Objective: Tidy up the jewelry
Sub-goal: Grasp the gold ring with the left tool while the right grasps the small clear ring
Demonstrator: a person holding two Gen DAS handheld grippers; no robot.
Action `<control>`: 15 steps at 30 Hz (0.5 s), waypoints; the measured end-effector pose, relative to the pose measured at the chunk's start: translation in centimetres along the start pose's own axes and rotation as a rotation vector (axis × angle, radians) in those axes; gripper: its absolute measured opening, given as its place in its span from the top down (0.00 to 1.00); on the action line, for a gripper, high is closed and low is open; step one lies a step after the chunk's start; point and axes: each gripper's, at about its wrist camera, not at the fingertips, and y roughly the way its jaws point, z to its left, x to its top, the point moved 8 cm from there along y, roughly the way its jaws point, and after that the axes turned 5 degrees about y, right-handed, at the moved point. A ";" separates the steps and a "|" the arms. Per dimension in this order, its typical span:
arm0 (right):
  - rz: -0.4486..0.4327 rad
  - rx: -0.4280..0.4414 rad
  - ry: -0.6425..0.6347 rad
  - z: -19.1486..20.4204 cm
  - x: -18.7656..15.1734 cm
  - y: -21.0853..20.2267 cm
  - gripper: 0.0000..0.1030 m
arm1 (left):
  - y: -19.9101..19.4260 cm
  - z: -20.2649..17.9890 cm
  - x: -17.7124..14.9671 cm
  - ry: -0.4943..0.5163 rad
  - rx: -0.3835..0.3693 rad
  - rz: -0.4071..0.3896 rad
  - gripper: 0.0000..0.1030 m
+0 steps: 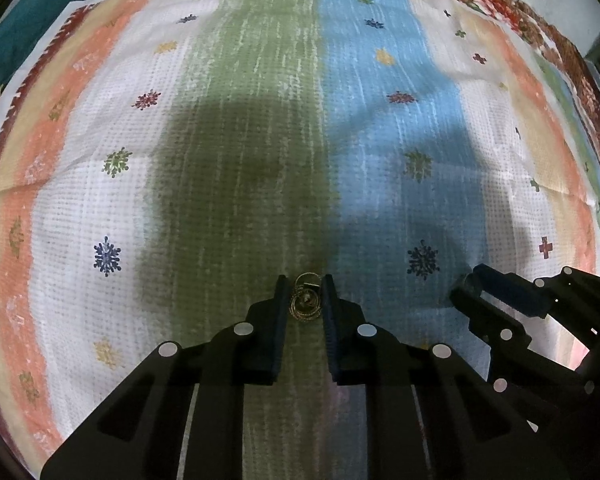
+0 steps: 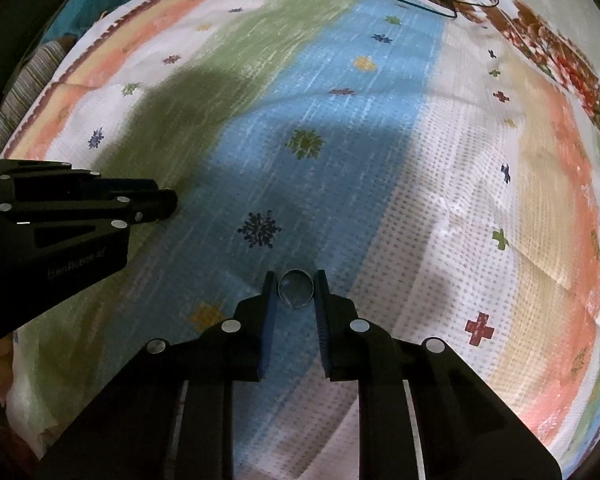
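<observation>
In the left wrist view my left gripper (image 1: 305, 286) is shut on a small gold jewelry piece (image 1: 306, 298), a cluster of thin rings or chain loops, held just above the green stripe of the cloth. In the right wrist view my right gripper (image 2: 295, 280) is shut on a small round silver container (image 2: 295, 289) with a clear face, over the blue stripe. The right gripper also shows at the lower right of the left wrist view (image 1: 474, 284). The left gripper shows at the left of the right wrist view (image 2: 168, 200).
A striped cloth (image 1: 260, 80) with snowflake and cross prints covers the whole surface. A thin dark wire (image 2: 420, 0) lies at the far edge. Teal fabric (image 1: 16, 40) lies beyond the cloth's left edge. A floral border (image 2: 560, 60) runs along the far right.
</observation>
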 end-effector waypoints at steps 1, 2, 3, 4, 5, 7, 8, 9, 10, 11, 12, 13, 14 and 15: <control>-0.001 -0.005 0.001 -0.1 0.0 -0.1 0.81 | -0.1 0.0 0.0 -0.002 0.000 0.000 0.85; -0.004 -0.008 0.003 -0.1 0.0 -0.2 0.81 | -0.2 0.1 -0.1 -0.003 -0.001 -0.002 0.85; -0.011 -0.010 0.007 -0.2 0.1 -0.5 0.81 | -0.3 0.1 -0.1 -0.001 0.000 -0.005 0.85; -0.018 -0.010 0.012 -0.2 0.2 -0.8 0.81 | -0.5 0.2 -0.2 -0.001 -0.001 -0.008 0.85; -0.022 -0.010 0.013 -0.4 0.3 -1.1 0.81 | -0.7 0.2 -0.3 -0.002 -0.003 -0.010 0.85; -0.034 -0.015 0.014 -0.4 0.4 -1.8 0.81 | -1.2 0.1 -0.6 -0.001 -0.006 -0.015 0.85; -0.040 -0.020 0.013 -0.4 0.3 -2.3 0.81 | -1.4 0.1 -0.6 0.000 -0.006 -0.017 0.85; -0.045 -0.027 0.011 -0.3 0.3 -2.8 0.81 | -1.7 0.0 -0.7 0.001 -0.006 -0.021 0.85; -0.050 -0.033 0.011 -0.3 0.2 -3.1 0.81 | -2.0 -0.2 -0.8 0.001 -0.007 -0.025 0.85; -0.059 -0.042 0.012 -0.3 0.1 -3.7 0.81 | -2.4 -0.3 -0.9 0.002 -0.010 -0.029 0.85; -0.064 -0.046 0.015 -0.4 -0.1 -4.0 0.81 | -2.8 -0.5 -1.1 0.002 -0.013 -0.035 0.85; -0.068 -0.049 0.017 -0.4 -0.3 -4.4 0.81 | -3.3 -0.7 -1.3 0.002 -0.015 -0.041 0.85; -0.075 -0.055 0.021 -0.5 -0.5 -4.9 0.81 | -3.6 -0.8 -1.5 0.002 -0.016 -0.045 0.85; -0.080 -0.061 0.025 -0.6 -0.7 -5.3 0.81 | -4.1 -1.0 -1.6 0.003 -0.018 -0.050 0.85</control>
